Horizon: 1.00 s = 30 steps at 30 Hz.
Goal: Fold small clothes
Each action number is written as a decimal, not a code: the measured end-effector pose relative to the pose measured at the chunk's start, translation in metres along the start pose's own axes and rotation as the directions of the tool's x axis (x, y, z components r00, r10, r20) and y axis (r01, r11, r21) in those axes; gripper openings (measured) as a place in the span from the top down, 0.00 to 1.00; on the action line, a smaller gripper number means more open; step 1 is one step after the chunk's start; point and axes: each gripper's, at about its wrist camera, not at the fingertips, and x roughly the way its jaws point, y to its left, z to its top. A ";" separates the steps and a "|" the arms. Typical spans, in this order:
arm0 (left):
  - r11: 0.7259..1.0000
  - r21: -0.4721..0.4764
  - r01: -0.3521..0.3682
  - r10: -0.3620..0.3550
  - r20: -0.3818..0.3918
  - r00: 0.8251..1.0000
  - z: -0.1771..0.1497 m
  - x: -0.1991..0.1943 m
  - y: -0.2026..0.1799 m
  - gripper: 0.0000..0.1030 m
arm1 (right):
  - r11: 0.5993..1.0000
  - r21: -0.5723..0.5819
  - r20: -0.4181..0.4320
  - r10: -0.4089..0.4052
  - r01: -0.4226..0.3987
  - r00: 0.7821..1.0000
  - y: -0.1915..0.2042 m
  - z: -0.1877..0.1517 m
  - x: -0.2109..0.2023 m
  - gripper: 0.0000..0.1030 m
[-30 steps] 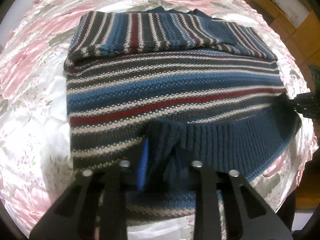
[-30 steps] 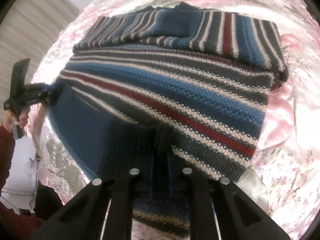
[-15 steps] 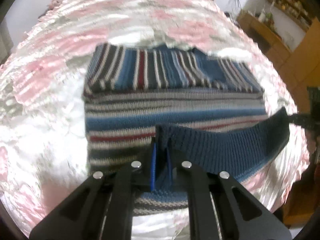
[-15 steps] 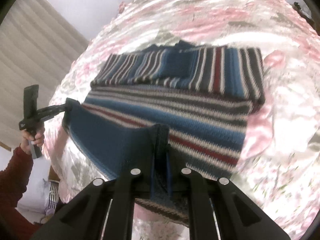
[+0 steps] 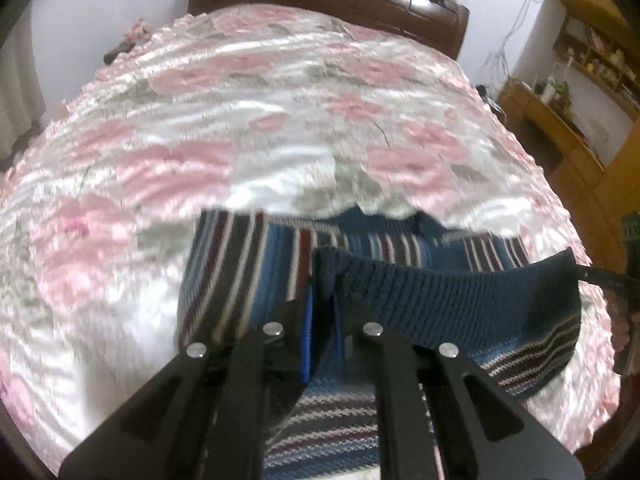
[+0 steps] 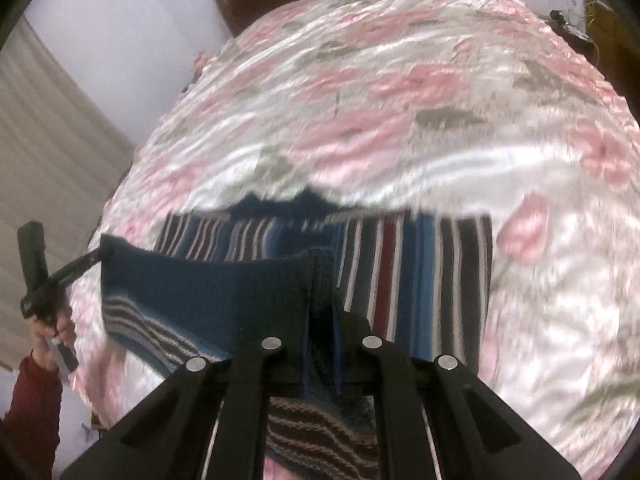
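1. the striped sweater [image 5: 248, 264] lies on a bed covered by a shiny pink-flowered bedspread [image 5: 248, 128], on the part of the bed nearest the cameras.
2. its ribbed blue hem [image 5: 448, 300] is lifted off the bedspread and stretched in a band between the two grippers, above the rest of the garment.
3. the left gripper [image 5: 322, 336] has its fingers closed tight on one corner of the hem, with the knit bunched between the blue pads.
4. the right gripper [image 6: 322, 344] is likewise clamped on the other corner of the hem, fabric pinched between its fingers.
5. in the right wrist view the left gripper [image 6: 80, 266] shows at the left edge, held by a hand [image 6: 52, 330] in a dark red sleeve [image 6: 32, 408], its tip touching the far corner of the hem.
6. in the left wrist view the right gripper shows only as a dark tip at the right edge, touching the hem's other end.
7. beyond the raised hem, the upper part of the sweater rests flat, with folded sleeves across it and the dark blue collar [image 6: 280, 204] at the far edge.
8. a dark wooden headboard [image 5: 328, 0] stands at the far end of the bed, and wooden shelving [image 5: 580, 92] stands to the right in the left wrist view.
9. both views are blurred.
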 end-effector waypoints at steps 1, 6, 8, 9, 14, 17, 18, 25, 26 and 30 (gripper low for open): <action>1.000 -0.002 -0.008 0.008 0.006 1.000 0.008 0.007 0.000 0.92 | 1.000 -0.001 0.005 -0.012 0.012 1.000 -0.001 0.009 0.006 0.91; 0.999 -0.031 -0.022 0.023 0.015 1.000 0.045 0.050 0.002 0.92 | 0.997 0.021 0.019 -0.073 0.073 0.997 -0.009 0.051 0.040 0.91; 0.999 -0.038 -0.040 0.040 -0.001 0.999 0.055 0.073 0.004 0.92 | 0.996 0.024 0.020 -0.091 0.091 0.996 -0.012 0.061 0.052 0.91; 0.998 -0.045 -0.040 0.040 -0.008 0.999 0.056 0.079 0.005 0.92 | 0.995 0.030 0.022 -0.099 0.099 0.995 -0.015 0.066 0.059 0.91; 0.996 -0.038 -0.081 0.079 -0.069 0.995 0.053 0.127 0.008 0.92 | 0.987 0.049 -0.033 -0.153 0.155 0.988 -0.030 0.075 0.100 0.91; 0.995 -0.014 -0.101 0.099 -0.088 0.991 0.048 0.146 0.008 0.92 | 0.984 0.062 -0.054 -0.167 0.170 0.985 -0.039 0.073 0.118 0.91; 0.994 -0.011 -0.105 0.103 -0.092 0.990 0.047 0.151 0.010 0.92 | 0.982 0.069 -0.064 -0.172 0.176 0.983 -0.043 0.071 0.124 0.91; 0.991 0.008 -0.134 0.133 -0.131 0.982 0.042 0.176 0.012 0.91 | 0.978 0.083 -0.102 -0.185 0.194 0.977 -0.057 0.065 0.150 0.91; 0.990 0.007 -0.141 0.140 -0.138 0.980 0.041 0.179 0.013 0.91 | 0.977 0.083 -0.104 -0.187 0.196 0.977 -0.058 0.065 0.152 0.91; 0.984 0.002 -0.180 0.178 -0.175 0.968 0.037 0.188 0.019 0.80 | 0.972 0.101 -0.117 -0.198 0.210 0.973 -0.063 0.063 0.158 0.87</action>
